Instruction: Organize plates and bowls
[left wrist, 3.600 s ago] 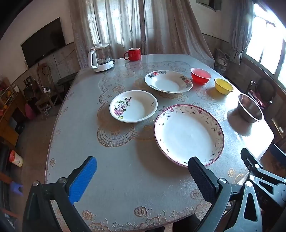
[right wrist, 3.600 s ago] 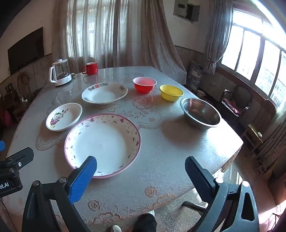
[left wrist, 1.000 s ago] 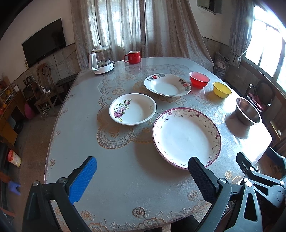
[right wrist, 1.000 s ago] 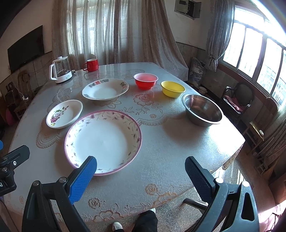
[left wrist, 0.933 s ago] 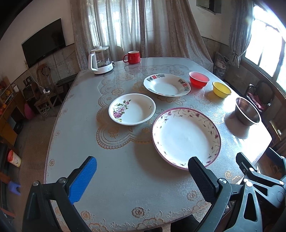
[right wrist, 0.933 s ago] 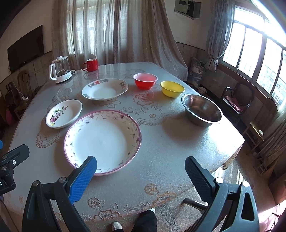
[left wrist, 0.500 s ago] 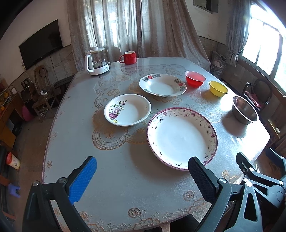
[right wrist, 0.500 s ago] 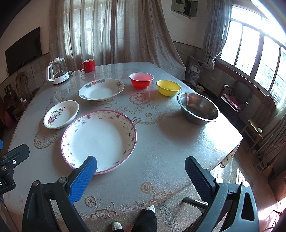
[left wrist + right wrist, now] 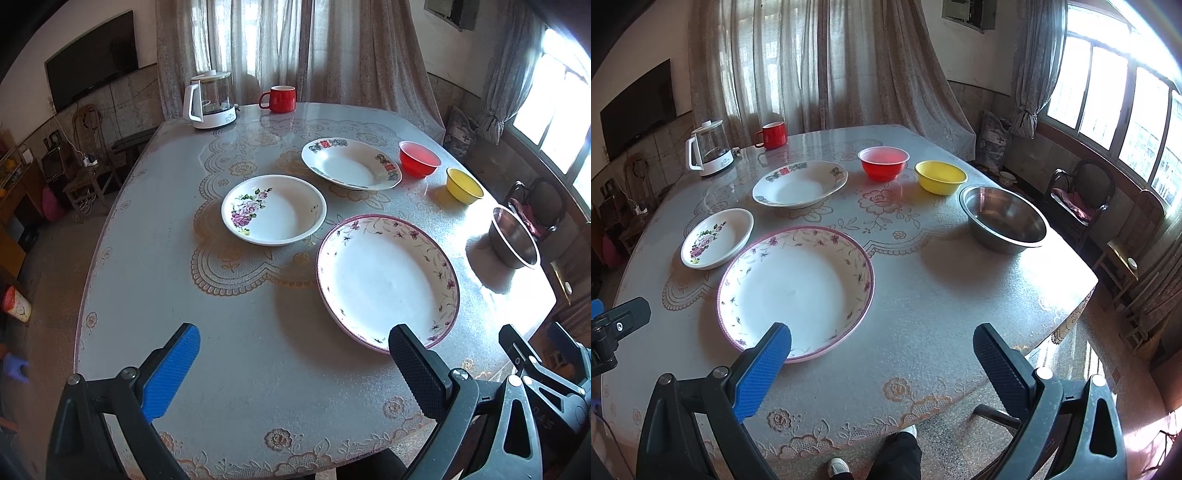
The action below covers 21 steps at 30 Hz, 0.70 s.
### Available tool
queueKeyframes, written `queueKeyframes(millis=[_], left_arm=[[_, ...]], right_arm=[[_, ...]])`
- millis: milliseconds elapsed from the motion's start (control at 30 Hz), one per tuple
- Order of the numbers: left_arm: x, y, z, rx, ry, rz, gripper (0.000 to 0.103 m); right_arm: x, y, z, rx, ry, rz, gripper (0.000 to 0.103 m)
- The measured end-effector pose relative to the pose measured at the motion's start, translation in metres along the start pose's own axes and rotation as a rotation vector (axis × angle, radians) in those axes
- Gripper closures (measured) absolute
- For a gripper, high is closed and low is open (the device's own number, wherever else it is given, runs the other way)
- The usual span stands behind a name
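Observation:
A large pink-rimmed plate [image 9: 388,277] [image 9: 796,290] lies nearest on the table. Behind it lie a small rose-patterned plate [image 9: 273,214] [image 9: 718,236] and a medium plate with a coloured rim [image 9: 351,168] [image 9: 799,182]. To the right stand a red bowl [image 9: 419,162] [image 9: 883,162], a yellow bowl [image 9: 463,184] [image 9: 940,176] and a steel bowl [image 9: 513,242] [image 9: 1004,218]. My left gripper [image 9: 295,354] is open and empty above the near table edge. My right gripper [image 9: 882,350] is open and empty, just in front of the large plate.
A glass kettle [image 9: 210,101] [image 9: 709,153] and a red mug [image 9: 280,98] [image 9: 774,134] stand at the table's far end. The table [image 9: 258,332] has a lace-patterned cover. A chair [image 9: 1078,195] stands by the windows at the right. My feet [image 9: 871,461] show below the edge.
Both grippers have pulled back and risen slightly, so the table looks a little smaller and farther. Both stay open. No dish has moved.

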State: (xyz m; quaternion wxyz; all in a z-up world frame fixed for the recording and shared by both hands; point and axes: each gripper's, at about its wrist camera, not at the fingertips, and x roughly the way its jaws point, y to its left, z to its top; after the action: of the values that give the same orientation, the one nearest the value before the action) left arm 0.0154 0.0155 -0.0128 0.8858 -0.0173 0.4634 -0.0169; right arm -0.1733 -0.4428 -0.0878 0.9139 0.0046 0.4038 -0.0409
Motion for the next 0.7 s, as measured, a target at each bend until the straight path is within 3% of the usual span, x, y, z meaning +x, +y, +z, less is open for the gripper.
queueKeyframes(millis=[233,400,533,700], left_arm=[[0.016,0.000,0.000,0.008,0.051,0.014,0.000],[0.030,0.017,0.004,-0.071,0.017,-0.043,0.000],[0.058,0.023,0.010,-0.097,0.108,-0.046,0.000],[0.087,0.014,0.015,-0.066,0.154,-0.005,0.000]], right_arm=[[0.016,-0.003,0.005,0.018,0.040,0.083,0.004],[0.044,-0.009,0.014,0.022,0.089,0.194,0.013],[0.072,-0.011,0.025,-0.050,0.099,0.209,0.013],[0.111,-0.013,0.038,-0.166,0.147,0.215,0.013]])
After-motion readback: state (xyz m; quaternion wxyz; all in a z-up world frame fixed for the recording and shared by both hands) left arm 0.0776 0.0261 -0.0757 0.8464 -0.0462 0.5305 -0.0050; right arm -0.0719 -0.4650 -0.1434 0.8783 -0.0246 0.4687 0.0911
